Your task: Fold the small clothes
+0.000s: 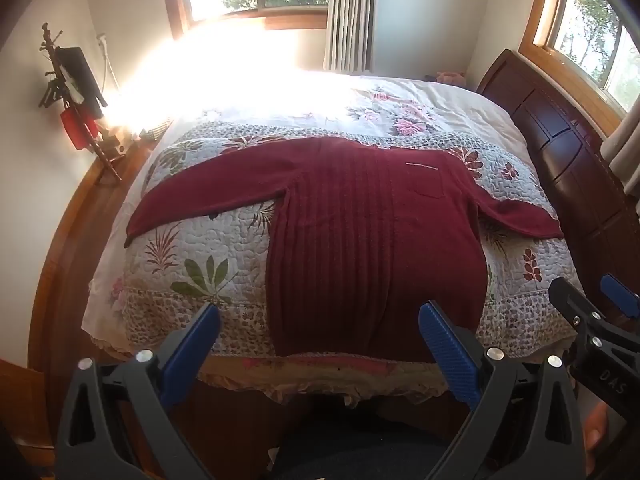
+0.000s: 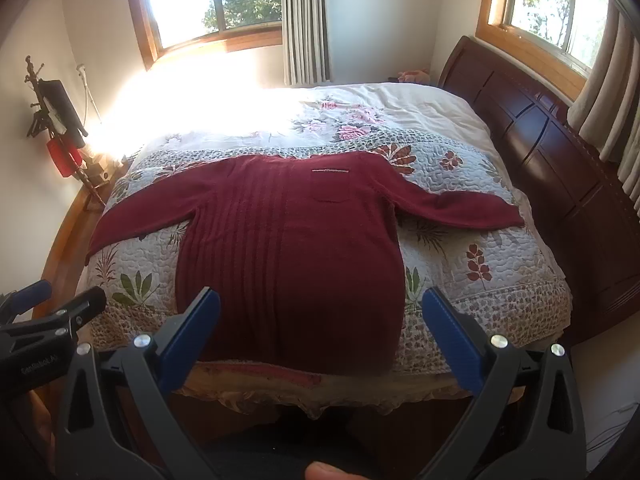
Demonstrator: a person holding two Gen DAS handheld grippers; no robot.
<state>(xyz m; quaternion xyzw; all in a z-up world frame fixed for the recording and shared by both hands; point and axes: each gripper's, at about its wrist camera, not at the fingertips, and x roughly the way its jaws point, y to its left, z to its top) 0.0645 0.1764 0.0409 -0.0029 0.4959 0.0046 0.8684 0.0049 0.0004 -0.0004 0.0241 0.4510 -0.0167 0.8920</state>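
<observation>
Bedroom around a quilted bed

A white floral quilted bedspread (image 2: 460, 248) covers the bed; a dark carved wooden headboard (image 2: 540, 140) stands at 3 o'clock, pale striped curtains (image 2: 304, 20) at 12 (sun glare beside them), a cluttered stand (image 2: 56, 128) at 9.

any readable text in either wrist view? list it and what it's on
"DAS": white letters on the black body of the right tongs, left wrist view; may be cut off.
White print on the left tongs, right wrist view: too blurred to read.
None on the red sweater or quilt.
</observation>
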